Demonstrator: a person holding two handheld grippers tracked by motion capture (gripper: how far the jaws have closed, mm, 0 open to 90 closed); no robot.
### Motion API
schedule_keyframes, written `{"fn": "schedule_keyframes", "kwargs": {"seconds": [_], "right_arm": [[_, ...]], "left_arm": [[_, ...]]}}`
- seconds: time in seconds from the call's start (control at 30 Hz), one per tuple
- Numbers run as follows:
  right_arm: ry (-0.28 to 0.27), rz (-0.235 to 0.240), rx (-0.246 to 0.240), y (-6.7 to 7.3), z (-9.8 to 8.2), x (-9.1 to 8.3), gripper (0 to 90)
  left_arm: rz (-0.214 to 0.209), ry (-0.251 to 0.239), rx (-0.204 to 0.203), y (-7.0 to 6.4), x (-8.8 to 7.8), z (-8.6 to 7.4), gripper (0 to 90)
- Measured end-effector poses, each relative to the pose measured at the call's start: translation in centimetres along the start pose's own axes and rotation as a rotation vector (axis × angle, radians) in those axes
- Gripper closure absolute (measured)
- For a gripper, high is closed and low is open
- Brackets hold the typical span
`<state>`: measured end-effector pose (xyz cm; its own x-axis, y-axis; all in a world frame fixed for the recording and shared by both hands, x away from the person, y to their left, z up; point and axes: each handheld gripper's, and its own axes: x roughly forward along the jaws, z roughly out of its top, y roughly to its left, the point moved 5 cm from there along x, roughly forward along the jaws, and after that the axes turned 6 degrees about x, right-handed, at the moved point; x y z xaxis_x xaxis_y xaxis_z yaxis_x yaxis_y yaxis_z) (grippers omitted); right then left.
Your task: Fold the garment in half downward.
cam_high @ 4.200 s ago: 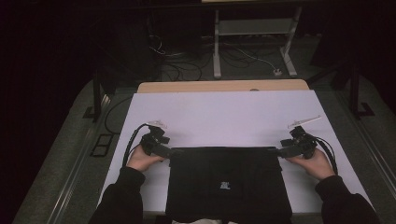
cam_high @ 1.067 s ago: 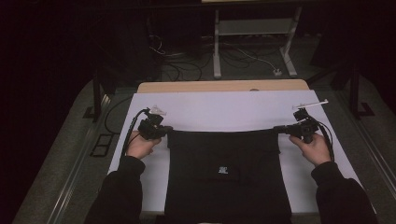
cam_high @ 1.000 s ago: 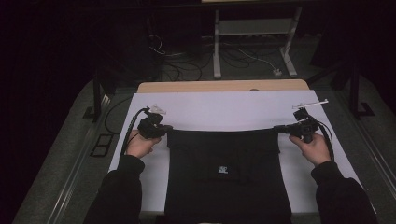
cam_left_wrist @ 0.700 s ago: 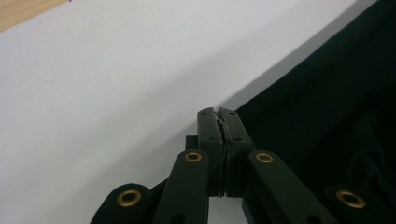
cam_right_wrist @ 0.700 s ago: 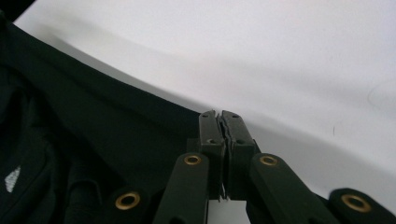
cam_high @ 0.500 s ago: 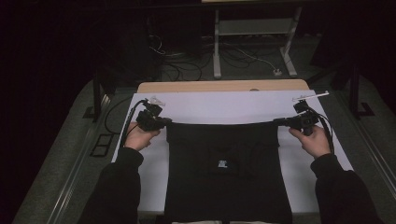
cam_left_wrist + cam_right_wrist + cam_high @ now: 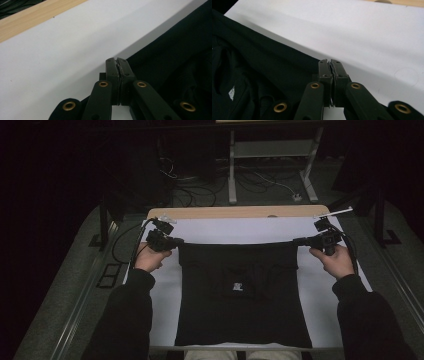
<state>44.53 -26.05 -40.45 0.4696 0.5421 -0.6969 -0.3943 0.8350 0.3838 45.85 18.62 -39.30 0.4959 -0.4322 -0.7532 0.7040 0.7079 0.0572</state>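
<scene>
While cables [image 7: 260, 179] sprawl across the dark floor beyond the table's far edge and a grey metal stand [image 7: 272, 165] rises behind them, a person seated at the near edge stretches a black garment [image 7: 240, 295] taut between two hand-held grippers. A white sheet [image 7: 240, 227] covers the table, leaving a strip of bare wood [image 7: 225, 212] showing along the far edge. Nothing lies on the sheet between the garment and that wooden strip, and nothing stands in the grippers' way. A black cable [image 7: 131, 240] loops off the table's left edge from the left gripper [image 7: 172, 241], and another trails from the right gripper [image 7: 299, 241] down past the person's wrist.

The garment lies spread down the middle of the sheet, its lower hem reaching the near edge by the person's knees, a small pale label [image 7: 238, 287] showing at its centre. Its upper edge runs in a straight, tight line from one gripper to the other, lifted slightly and casting a shadow on the sheet. The left gripper [image 7: 117, 65] is clamped tight on the upper left corner of the cloth, its jaws pressed together with the fabric pinched between them. The right gripper [image 7: 329, 66] grips the upper right corner the same way, jaws closed on the cloth's edge. Both hands sit just outside the garment's sides, well apart from each other.
</scene>
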Motion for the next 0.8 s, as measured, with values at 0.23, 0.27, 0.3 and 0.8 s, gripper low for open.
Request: {"fn": "schedule_keyframes", "kwargs": {"seconds": [0.23, 0.27, 0.3, 0.8], "right_arm": [[-0.007, -0.012, 0.005, -0.2, 1.4, 0.3, 86.7], [-0.009, -0.013, 0.008, -0.3, 1.6, 0.4, 86.6], [-0.011, -0.011, 0.011, -0.4, 1.8, 0.5, 86.7], [-0.027, -0.013, 0.026, -1.4, 3.3, 1.2, 86.6]], "left_arm": [[0.008, -0.009, -0.016, 0.9, 0.9, 0.9, 87.8], [0.008, -0.006, -0.019, 1.1, 1.1, 1.0, 87.8], [0.010, -0.003, -0.017, 1.2, 1.2, 1.1, 87.8], [0.025, -0.016, -0.047, 2.5, 2.6, 2.2, 87.7]]}}
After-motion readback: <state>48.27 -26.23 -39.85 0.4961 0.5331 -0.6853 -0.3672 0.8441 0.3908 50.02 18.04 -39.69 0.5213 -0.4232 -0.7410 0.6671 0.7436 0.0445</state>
